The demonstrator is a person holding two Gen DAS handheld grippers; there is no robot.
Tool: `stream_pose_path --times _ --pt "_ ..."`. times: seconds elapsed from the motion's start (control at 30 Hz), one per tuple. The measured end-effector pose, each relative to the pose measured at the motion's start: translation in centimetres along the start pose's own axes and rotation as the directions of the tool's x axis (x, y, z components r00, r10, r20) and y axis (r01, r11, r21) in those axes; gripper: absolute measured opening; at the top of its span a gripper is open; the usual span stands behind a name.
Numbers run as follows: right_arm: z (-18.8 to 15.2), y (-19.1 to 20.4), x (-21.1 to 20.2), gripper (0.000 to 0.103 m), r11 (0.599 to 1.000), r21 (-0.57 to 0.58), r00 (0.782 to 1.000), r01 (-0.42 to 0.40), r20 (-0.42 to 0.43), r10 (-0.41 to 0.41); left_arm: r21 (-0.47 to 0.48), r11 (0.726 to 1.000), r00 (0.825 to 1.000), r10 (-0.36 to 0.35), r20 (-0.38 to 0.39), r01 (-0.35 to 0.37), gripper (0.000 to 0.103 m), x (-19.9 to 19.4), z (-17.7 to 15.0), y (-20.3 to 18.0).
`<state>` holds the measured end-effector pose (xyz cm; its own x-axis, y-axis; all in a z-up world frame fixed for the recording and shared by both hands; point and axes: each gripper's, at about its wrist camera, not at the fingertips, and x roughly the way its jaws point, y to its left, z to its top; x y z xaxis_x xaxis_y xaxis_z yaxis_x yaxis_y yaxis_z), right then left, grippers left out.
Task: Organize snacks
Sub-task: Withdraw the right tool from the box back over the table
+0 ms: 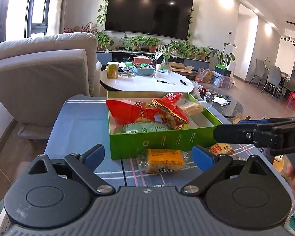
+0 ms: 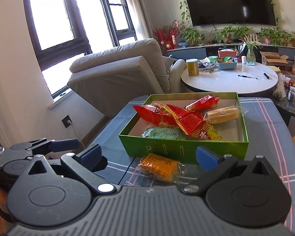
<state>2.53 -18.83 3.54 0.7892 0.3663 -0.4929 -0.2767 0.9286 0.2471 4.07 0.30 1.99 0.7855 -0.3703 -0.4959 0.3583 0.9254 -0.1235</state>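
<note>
Both tongs spread wide, nothing gripped: left gripper (image 1: 148, 155), right gripper (image 2: 148, 156); orange pack (image 1: 163, 160) lies on cloth just before them, touching green box (image 1: 163, 144) front wall; step looks like reach-to-pick; next needs pads closing on its crinkly clear wrap, then lift over wall; box already holds red, green, yellow snacks.

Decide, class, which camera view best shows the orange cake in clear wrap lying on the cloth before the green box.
The right wrist view: the orange cake in clear wrap lies whole and unobstructed. In the left wrist view the same cake is also visible, but the wrap glares more.
</note>
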Motion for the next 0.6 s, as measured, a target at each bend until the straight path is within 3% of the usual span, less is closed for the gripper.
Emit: stream_pose_path --times 0.6 --pt "-0.71 0.63 0.12 0.092 1.000 -0.002 1.000 -0.003 -0.022 0.003 -0.003 1.000 1.000 0.009 -0.023 -0.009 0.095 -0.30 -0.70 0.25"
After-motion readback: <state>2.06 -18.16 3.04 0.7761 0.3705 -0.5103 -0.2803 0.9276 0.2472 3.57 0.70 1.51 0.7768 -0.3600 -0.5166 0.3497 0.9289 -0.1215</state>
